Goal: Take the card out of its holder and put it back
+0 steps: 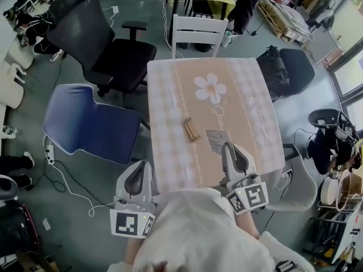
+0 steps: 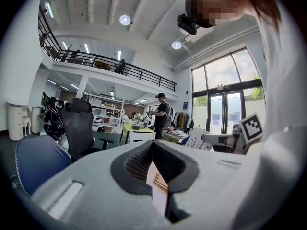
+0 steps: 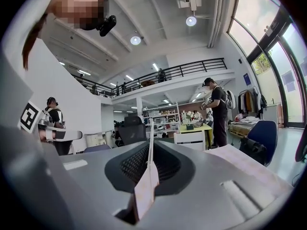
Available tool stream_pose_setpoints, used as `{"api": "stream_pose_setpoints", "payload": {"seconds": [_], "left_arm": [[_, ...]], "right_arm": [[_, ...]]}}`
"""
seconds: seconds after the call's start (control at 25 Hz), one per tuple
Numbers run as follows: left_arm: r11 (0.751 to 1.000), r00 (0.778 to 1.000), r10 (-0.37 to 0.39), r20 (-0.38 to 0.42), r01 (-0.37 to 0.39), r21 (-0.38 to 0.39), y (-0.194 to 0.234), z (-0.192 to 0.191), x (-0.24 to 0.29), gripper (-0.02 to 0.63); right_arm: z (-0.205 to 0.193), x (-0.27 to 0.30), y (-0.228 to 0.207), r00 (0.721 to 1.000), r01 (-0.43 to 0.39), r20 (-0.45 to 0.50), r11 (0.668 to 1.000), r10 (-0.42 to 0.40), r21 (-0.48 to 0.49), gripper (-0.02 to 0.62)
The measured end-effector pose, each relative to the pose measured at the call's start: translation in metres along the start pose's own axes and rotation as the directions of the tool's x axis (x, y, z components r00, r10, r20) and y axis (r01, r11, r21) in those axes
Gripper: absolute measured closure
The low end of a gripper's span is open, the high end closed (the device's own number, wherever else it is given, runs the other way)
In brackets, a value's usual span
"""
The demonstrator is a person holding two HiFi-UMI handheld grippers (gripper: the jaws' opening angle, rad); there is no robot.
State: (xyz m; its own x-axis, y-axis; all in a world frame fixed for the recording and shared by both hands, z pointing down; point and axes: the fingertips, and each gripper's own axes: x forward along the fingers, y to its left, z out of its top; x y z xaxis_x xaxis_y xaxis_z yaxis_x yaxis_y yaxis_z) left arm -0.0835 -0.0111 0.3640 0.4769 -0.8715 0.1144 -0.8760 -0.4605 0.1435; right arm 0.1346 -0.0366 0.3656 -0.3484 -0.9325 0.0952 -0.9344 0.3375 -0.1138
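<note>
A small wooden card holder point(image 1: 190, 129) lies on the checked tablecloth near the table's middle front, with no card in it. The card point(image 1: 216, 140), pale with dark print, sits just right of the holder, above the cloth. My right gripper point(image 1: 228, 147) is shut on its near edge. In the right gripper view the card point(image 3: 146, 186) shows edge-on, pinched between the jaws of the right gripper point(image 3: 150, 145). My left gripper point(image 1: 139, 166) hangs off the table's front left corner, shut and holding nothing. In its own view the left gripper point(image 2: 153, 143) has its tips together.
The square table point(image 1: 170, 84) carries a checked cloth with a flower print. A blue chair point(image 1: 85, 123) stands at its left, a black office chair point(image 1: 96, 44) beyond that, a white chair point(image 1: 198, 33) at the far side and a dark chair point(image 1: 289, 69) at the right.
</note>
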Motion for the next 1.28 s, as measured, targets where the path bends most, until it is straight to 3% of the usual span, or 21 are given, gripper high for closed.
{"api": "stream_pose_setpoints", "payload": {"seconds": [0.56,1.28], "left_arm": [[0.998,0.998,0.061,-0.026,-0.061,-0.027,0.021,-0.006,-0.005,0.606],[0.995,0.996,0.09,-0.019,-0.091,-0.031,0.018,-0.002,-0.004,0.606]], "right_arm": [[-0.008,0.055,-0.009,0.999,-0.036,-0.013,0.999,0.036,0.01,0.58],[-0.084,0.103,-0.032,0.986,-0.061,-0.157,0.998,0.065,0.03,0.58]]}}
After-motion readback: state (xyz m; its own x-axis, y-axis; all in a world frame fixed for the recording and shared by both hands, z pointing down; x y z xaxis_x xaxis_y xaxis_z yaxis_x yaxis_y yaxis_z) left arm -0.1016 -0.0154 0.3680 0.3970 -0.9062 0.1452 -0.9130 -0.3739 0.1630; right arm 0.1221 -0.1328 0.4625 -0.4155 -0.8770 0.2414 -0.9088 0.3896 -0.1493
